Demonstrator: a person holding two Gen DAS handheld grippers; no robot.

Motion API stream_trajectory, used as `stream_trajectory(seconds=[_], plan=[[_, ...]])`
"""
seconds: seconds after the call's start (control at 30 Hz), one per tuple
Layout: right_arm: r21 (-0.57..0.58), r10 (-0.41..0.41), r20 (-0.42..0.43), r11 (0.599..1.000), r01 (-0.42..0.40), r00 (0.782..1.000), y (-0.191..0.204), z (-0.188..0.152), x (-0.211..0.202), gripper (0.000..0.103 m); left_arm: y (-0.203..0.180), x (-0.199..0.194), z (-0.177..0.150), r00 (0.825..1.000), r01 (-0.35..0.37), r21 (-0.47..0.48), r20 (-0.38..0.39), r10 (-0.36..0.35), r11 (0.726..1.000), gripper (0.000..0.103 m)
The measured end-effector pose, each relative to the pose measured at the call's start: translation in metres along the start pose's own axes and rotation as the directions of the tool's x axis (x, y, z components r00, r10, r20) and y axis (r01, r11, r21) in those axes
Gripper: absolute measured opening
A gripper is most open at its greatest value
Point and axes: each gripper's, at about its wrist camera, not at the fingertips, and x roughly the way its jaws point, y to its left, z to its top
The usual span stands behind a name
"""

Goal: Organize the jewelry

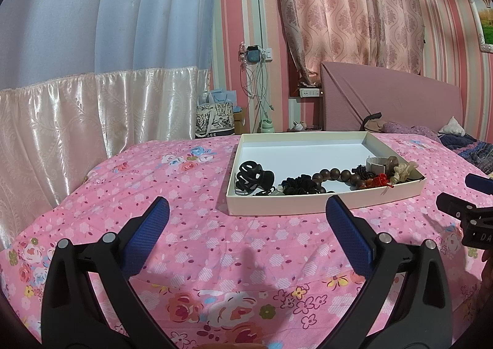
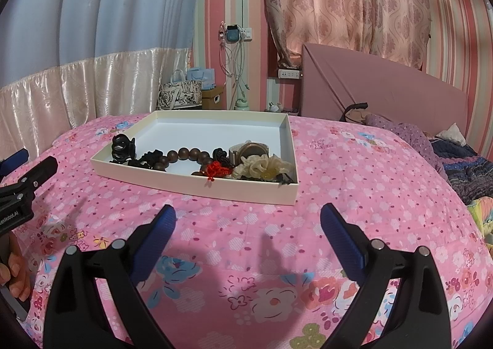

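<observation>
On the pink floral bedspread [image 1: 191, 225], the white tray [image 1: 323, 205] already holds a black hair claw [image 1: 253, 178], wooden bead bracelet [image 1: 334, 175], scrunchies and watch [image 2: 248, 152]; nothing lies outside. Left gripper [image 1: 246, 219] and right gripper [image 2: 248, 222] both gape empty, so collecting looks finished.

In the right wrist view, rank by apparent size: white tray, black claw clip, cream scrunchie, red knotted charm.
Largest to smallest:
1. White cardboard tray
2. Cream fabric scrunchie
3. Black plastic claw clip, though farther away, so unsure against the scrunchie
4. Red knotted cord charm
</observation>
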Motion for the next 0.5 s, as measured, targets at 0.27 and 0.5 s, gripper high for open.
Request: stream_trajectory(seconds=[0.27,0.5], plan=[[0.015,0.005,0.0,1.0,-0.005,1.0,-0.0016,0.0004,-0.0001,0.095,0.0007,-0.001,0.0,1.0,-0.001,0.003,0.001,0.001,1.0,0.1],[-0.004,0.0,0.001,1.0,0.0,1.0,0.0019,0.001,0.0,0.095,0.0002,-0.0015,0.0,1.0,0.0,0.001,0.0,0.0,1.0,0.1]])
